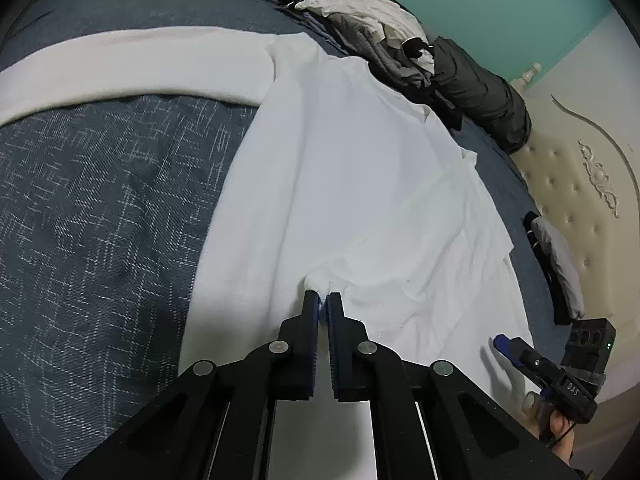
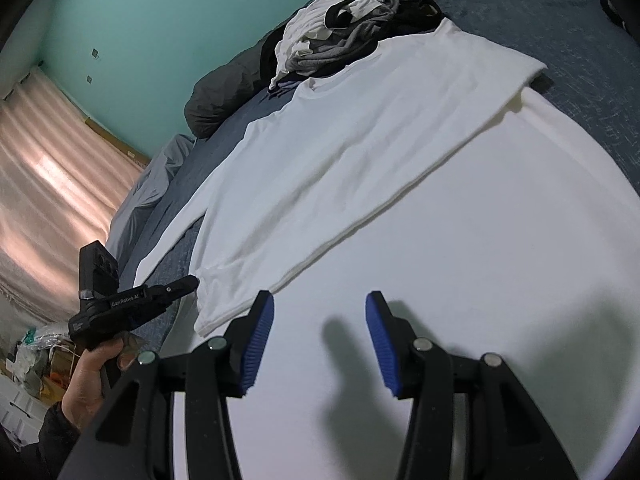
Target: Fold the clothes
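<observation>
Bedroom, teal wall (image 2: 152, 12) behind, pink curtain (image 2: 52, 168) to one side. Work surface is a bed with a dark blue, pale-flecked bedspread (image 1: 100, 208); a cream tufted headboard (image 1: 576, 184) stands at its end.

The white shirt (image 1: 344, 160) lies spread flat on the bedspread, one long sleeve (image 1: 132, 68) stretched out across the blue cloth. All else placed from the shirt:
- Beyond its collar: heap of unfolded clothes (image 1: 376, 28), whites and greys, with a dark padded jacket (image 1: 476, 92) just beside it.
- At its lower part: my left gripper (image 1: 323, 300), jaws pinched nearly together on a small bunched fold of the shirt's fabric.
- Over its near white expanse: my right gripper (image 2: 320, 308), blue pads (image 2: 256, 344) standing moderately apart, nothing between them, shadow on the cloth below.

My left hand (image 2: 92, 380) is wrapped round its gripper's handle, off the shirt's edge.
</observation>
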`<move>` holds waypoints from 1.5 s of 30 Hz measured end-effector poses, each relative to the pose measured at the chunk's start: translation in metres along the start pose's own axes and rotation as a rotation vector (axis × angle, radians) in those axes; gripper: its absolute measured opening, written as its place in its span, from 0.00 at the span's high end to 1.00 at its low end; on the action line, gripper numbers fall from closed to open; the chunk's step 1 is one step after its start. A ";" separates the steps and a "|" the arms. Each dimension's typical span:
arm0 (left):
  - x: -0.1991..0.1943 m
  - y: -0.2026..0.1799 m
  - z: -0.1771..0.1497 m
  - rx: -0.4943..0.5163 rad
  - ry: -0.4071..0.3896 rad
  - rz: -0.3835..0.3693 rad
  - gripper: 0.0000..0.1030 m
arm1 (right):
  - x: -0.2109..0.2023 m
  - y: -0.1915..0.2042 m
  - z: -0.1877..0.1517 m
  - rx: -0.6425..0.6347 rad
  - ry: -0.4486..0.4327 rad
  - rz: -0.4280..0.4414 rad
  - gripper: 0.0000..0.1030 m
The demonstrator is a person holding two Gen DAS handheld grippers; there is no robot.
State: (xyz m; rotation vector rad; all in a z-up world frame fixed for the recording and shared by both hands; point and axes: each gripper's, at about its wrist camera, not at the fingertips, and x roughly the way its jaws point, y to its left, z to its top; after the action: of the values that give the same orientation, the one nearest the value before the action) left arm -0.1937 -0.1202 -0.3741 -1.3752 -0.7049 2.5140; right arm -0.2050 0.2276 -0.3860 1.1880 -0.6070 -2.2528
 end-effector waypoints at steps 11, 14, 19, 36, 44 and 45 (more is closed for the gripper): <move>-0.009 0.011 0.001 -0.005 -0.027 0.047 0.97 | -0.001 0.001 0.001 -0.006 -0.003 0.010 0.53; -0.009 0.014 0.000 -0.012 -0.034 0.052 0.97 | -0.001 0.001 0.001 -0.003 -0.004 0.011 0.53; -0.006 0.016 -0.002 -0.017 -0.023 0.057 0.97 | -0.003 0.001 0.002 0.003 -0.007 0.009 0.53; -0.009 0.036 -0.006 -0.058 -0.013 0.080 0.95 | -0.014 -0.011 0.005 0.049 -0.035 -0.014 0.53; -0.010 0.053 -0.007 -0.078 0.015 0.113 0.86 | -0.013 -0.008 0.006 0.050 -0.033 -0.012 0.53; -0.009 0.054 -0.008 -0.082 0.019 0.109 0.86 | -0.013 -0.008 0.007 0.050 -0.033 -0.012 0.53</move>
State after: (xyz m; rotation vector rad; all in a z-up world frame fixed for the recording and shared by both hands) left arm -0.1793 -0.1677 -0.3973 -1.5020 -0.7564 2.5778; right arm -0.2062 0.2431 -0.3795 1.1838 -0.6742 -2.2831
